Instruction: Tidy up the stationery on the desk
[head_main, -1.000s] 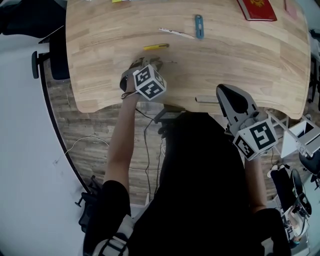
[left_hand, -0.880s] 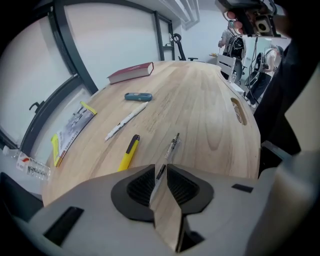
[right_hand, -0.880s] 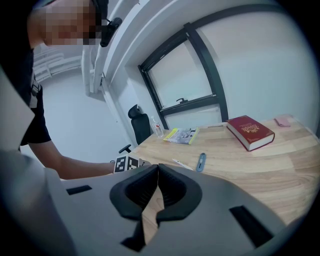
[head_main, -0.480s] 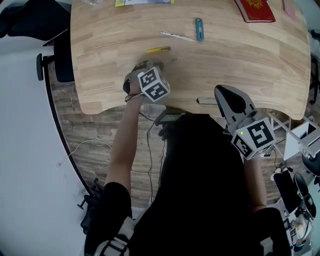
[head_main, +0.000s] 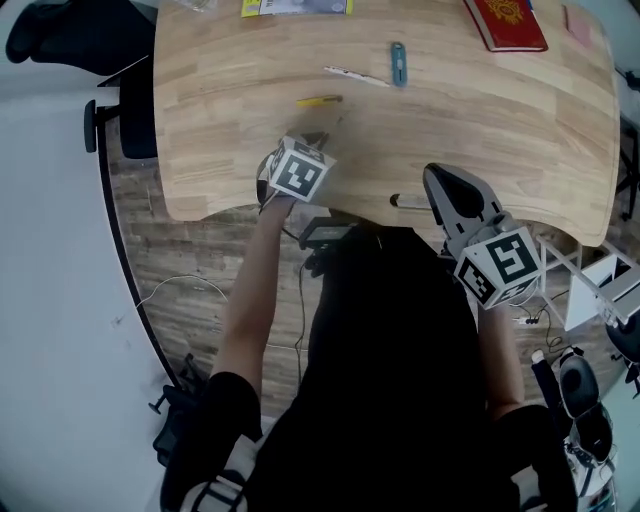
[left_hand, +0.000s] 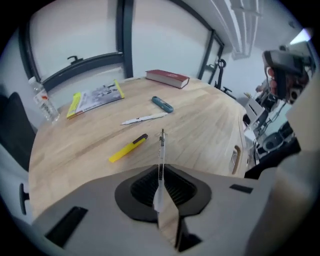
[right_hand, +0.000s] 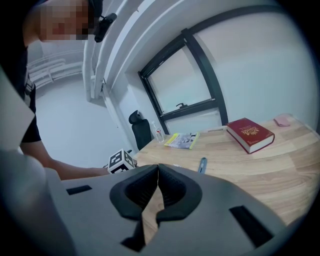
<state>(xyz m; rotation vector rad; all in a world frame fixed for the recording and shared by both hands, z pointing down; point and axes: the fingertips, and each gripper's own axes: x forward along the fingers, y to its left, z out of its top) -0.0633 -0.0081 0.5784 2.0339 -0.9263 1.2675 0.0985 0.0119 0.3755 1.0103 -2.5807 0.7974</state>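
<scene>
Stationery is seen scattered over the far half of a pale wooden table (head_main: 480, 130), which takes up the upper part of the head view. A black chair (head_main: 125, 110) is placed at the table's left end.

A red book (head_main: 505, 22) is laid flat at the far right of the table, and a small pink item (head_main: 578, 18) is seen just right of it, near the edge. A booklet with a yellow edge (head_main: 295, 7) is laid at the far edge, left of centre, and in the left gripper view a clear bottle (left_hand: 44, 102) is stood upright just beyond it.

The left hand-held gripper (head_main: 305, 145) is held over the near-left part of the table. Its jaws are pressed together on a clear pen (left_hand: 161, 155), which is gripped by its lower end so that the rest sticks out past the jaw tips. The right hand-held gripper (head_main: 440, 180) is held at the near edge of the table, right of centre; its jaws are brought together with nothing between them.

Three loose pieces are left on the table, apart from one another. A yellow marker (head_main: 318, 101) is laid just beyond the left hand-held gripper. Farther back, a blue cutter-like tool (head_main: 398, 62) is laid near the table's middle, and a thin white pen (head_main: 356, 76) is laid between it and the marker.
</scene>
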